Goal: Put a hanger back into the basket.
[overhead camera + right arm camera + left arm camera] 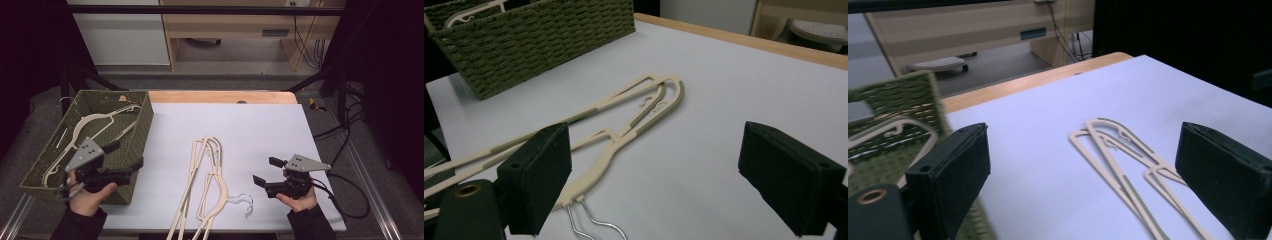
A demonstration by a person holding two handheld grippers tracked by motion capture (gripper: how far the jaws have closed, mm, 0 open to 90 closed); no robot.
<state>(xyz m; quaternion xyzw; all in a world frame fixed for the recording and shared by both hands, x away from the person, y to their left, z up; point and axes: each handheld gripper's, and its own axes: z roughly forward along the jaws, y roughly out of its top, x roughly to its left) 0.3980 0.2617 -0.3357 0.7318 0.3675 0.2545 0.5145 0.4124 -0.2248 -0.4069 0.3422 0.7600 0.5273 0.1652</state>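
Observation:
Two beige clothes hangers (205, 185) with wire hooks lie overlapped on the white table sheet (250, 130), also seen as hangers (1120, 152) and hangers (624, 125). A green woven basket (137, 135) at the left holds another beige hanger (95, 125). My left gripper (127, 154) hovers at the basket's near right side, open and empty, pointing toward the hangers; its jaws stand wide in the left gripper view (1083, 170). My right gripper (264, 170) is open and empty to the right of the hangers' hooks, facing left, seen as right gripper (654, 170).
The basket (534, 40) stands along the table's left edge. A wooden table edge (220, 96) runs at the back, with a cabinet and desk beyond. Cables (345, 200) trail off the right side. Black frame bars flank both sides.

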